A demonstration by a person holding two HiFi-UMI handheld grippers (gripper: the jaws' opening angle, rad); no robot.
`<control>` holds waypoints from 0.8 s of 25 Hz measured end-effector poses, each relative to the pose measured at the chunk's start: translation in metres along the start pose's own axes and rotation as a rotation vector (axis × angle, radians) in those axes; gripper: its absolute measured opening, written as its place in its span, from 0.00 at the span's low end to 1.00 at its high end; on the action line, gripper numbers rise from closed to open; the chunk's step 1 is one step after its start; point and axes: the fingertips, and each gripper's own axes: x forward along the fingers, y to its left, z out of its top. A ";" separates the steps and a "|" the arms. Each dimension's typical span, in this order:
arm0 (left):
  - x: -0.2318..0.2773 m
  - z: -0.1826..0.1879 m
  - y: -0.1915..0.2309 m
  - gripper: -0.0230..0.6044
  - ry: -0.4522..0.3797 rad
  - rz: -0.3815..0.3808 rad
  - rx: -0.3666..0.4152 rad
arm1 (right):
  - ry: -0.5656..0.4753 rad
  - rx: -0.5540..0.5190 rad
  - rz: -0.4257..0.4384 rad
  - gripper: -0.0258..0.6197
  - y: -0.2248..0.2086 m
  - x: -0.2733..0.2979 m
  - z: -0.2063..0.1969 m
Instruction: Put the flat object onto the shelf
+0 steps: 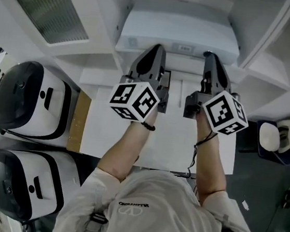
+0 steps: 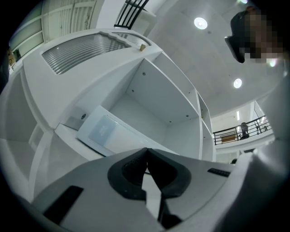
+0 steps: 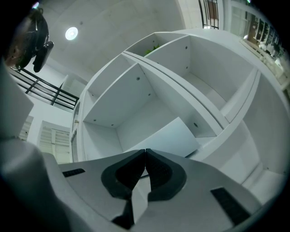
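A: What can't we see from the head view?

B: The fingertips. The left gripper and right gripper point away from us, and their own bodies and marker cubes cover the grasp. The desk shows only between and beside the forearms. Two white-and-black appliances sit well off to the left, the nearer one cut off by the frame edge.

A: And the gripper views?

B: Clearer. In the left gripper view the left gripper has its dark fingers drawn together, meeting at the tips. The flat object runs down towards them, but its near edge drops behind the grey gripper body. The right gripper is much the same, with its fingers closed tip to tip and the panel's edge running in behind them. We read both as clamped on the near edge, one towards each end.

A: What does the object look like?

B: It is a thin white rectangular panel, plain on the side the right gripper sees. The left gripper view shows a pale rectangular label, with print too small to read.

A: Where is it?

B: Its far end is inside an open compartment of the white shelf. The panel sits tilted there, not flat. From above, the flat object spans the gap between the two grippers, with shelf walls on either side.
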 end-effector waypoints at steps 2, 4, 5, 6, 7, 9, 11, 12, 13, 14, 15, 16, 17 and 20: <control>0.002 0.000 0.001 0.04 -0.001 0.001 0.000 | -0.001 -0.002 -0.002 0.06 -0.001 0.001 0.000; 0.002 -0.001 0.000 0.04 -0.001 0.002 0.002 | -0.003 -0.003 -0.003 0.06 -0.002 0.001 0.000; 0.002 -0.001 0.000 0.04 0.000 0.001 0.001 | -0.002 -0.004 -0.005 0.06 -0.002 0.001 0.000; 0.002 -0.001 0.000 0.04 0.001 0.000 -0.003 | 0.001 -0.003 -0.007 0.06 -0.002 0.001 0.000; 0.001 -0.001 0.000 0.04 0.001 -0.001 -0.010 | 0.004 0.003 -0.012 0.06 -0.003 0.000 -0.001; -0.006 0.003 0.000 0.04 -0.014 -0.002 -0.030 | 0.000 0.035 -0.018 0.06 -0.004 -0.007 -0.001; -0.021 0.010 -0.002 0.04 -0.040 -0.004 -0.022 | -0.017 0.076 -0.013 0.06 -0.003 -0.020 0.000; -0.030 0.015 -0.004 0.04 -0.051 -0.007 0.003 | -0.026 0.090 -0.007 0.06 -0.002 -0.029 0.002; -0.042 0.020 -0.007 0.04 -0.059 -0.013 0.041 | -0.034 0.094 0.000 0.06 -0.002 -0.039 0.004; -0.054 0.025 -0.010 0.04 -0.063 -0.022 0.094 | -0.041 0.082 0.007 0.06 -0.001 -0.050 0.007; -0.068 0.029 -0.014 0.04 -0.063 -0.033 0.158 | -0.044 0.058 0.010 0.06 -0.001 -0.061 0.010; -0.081 0.031 -0.016 0.04 -0.058 -0.046 0.224 | -0.048 0.031 0.008 0.06 -0.002 -0.073 0.013; -0.094 0.033 -0.017 0.04 -0.048 -0.057 0.283 | -0.051 0.007 0.000 0.06 -0.006 -0.084 0.016; -0.127 0.030 -0.013 0.04 0.004 -0.081 0.394 | -0.053 -0.050 -0.020 0.06 -0.018 -0.110 0.020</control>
